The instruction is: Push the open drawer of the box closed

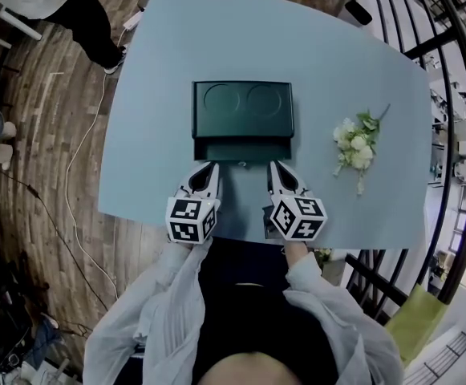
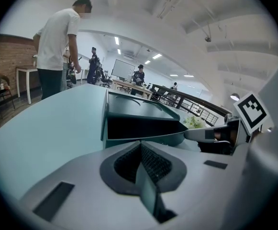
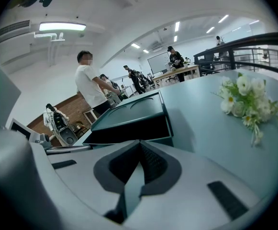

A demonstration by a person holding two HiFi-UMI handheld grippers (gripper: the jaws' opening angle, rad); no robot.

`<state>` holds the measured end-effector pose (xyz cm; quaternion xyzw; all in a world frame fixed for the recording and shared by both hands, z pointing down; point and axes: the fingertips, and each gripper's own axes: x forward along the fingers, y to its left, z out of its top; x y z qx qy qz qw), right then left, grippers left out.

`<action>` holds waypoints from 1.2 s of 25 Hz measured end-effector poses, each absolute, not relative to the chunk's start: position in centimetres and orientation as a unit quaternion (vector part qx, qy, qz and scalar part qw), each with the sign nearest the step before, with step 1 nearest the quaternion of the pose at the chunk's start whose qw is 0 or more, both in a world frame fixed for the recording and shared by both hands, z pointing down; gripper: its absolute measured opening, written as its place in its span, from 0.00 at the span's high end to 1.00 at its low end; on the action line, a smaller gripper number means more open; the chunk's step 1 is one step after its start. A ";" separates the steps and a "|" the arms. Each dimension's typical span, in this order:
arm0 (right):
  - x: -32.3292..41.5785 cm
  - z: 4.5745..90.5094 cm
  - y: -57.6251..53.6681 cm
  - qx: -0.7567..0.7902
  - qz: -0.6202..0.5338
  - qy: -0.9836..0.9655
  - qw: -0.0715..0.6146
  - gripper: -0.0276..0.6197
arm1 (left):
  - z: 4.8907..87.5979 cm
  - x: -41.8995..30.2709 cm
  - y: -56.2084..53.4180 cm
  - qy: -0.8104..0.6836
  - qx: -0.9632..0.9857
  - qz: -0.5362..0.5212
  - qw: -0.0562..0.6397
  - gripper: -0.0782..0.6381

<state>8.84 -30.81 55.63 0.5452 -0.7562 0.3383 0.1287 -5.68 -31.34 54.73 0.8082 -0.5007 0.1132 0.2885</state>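
Observation:
A dark green box with two round hollows in its lid sits mid-table. Its drawer is pulled out toward me, and its dark inside shows in the left gripper view and the right gripper view. My left gripper points at the drawer front's left end, jaws shut and empty. At the front's right end is my right gripper, also shut and empty. Both tips are right at the drawer front; I cannot tell whether they touch it.
A small bunch of white flowers lies on the pale blue table to the right of the box. A person stands past the table's far left corner. A black railing runs along the right side.

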 end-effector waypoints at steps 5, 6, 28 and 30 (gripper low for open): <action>8.8 55.6 -31.3 0.543 0.343 -0.756 0.123 0.95 | 54.7 -5.7 -32.0 -0.502 0.808 0.114 0.287 0.87; 8.8 55.6 -31.4 0.543 0.343 -0.757 0.121 0.95 | 54.6 -5.7 -32.1 -0.502 0.808 0.114 0.287 0.87; 8.2 55.1 -34.3 0.539 0.330 -0.766 0.114 0.95 | 54.7 -5.9 -34.5 -0.510 0.803 0.106 0.287 0.87; 8.2 55.0 -34.4 0.540 0.330 -0.766 0.113 0.95 | 54.7 -5.8 -34.7 -0.511 0.804 0.107 0.286 0.87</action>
